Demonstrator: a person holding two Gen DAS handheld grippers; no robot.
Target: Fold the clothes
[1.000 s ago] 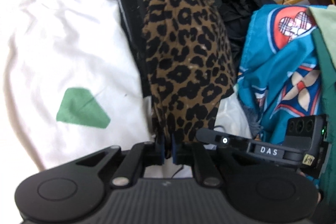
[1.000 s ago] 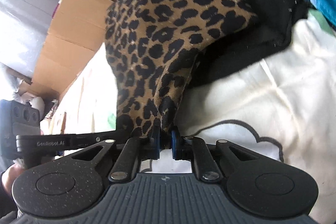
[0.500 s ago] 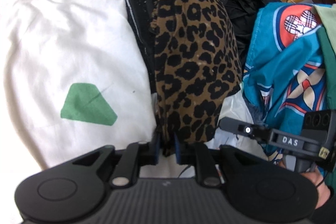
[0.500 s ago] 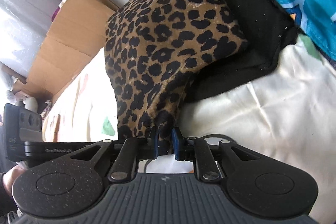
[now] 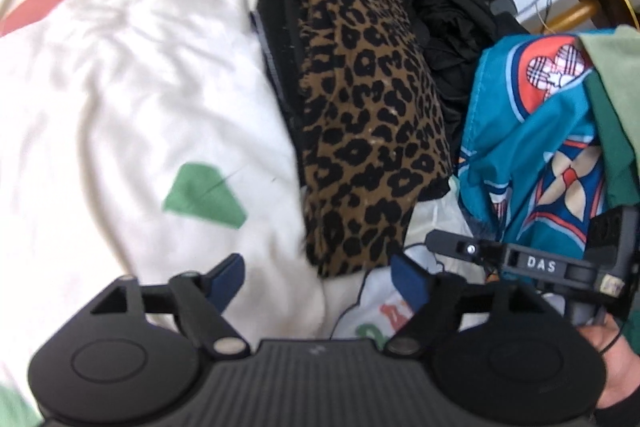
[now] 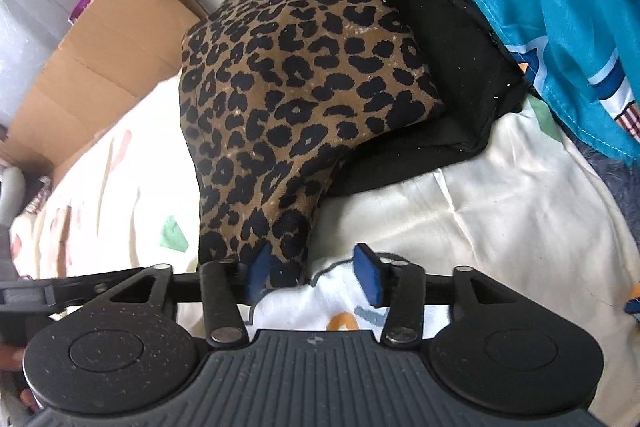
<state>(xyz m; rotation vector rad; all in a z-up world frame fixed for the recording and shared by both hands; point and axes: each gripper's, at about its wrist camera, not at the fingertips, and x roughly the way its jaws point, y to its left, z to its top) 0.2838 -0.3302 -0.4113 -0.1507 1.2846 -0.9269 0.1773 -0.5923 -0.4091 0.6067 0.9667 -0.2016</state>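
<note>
A folded leopard-print garment (image 5: 368, 131) lies on a black garment (image 5: 280, 39) on top of the white bedding (image 5: 120, 107). My left gripper (image 5: 320, 281) hovers just before the garment's near edge. Its jaws are opening, and the blue pads (image 5: 228, 279) stand wide apart and press on nothing. In the right wrist view the same leopard garment (image 6: 296, 87) rests on the black one (image 6: 452, 99). My right gripper (image 6: 314, 273) is also opening. The garment's near corner lies between its jaws beside the left pad (image 6: 258, 271), unpinched.
A teal patterned garment (image 5: 540, 147) is heaped to the right, and crumpled black clothes (image 5: 452, 27) lie behind it. A cardboard box (image 6: 104, 59) stands at the far left. The white bedding (image 6: 500, 219) has coloured shapes printed on it.
Both grippers were shut on the leopard garment's near edge and have spread their jaws and let it go. The left gripper has drawn back and the right has risen. The garment lies settled.
</note>
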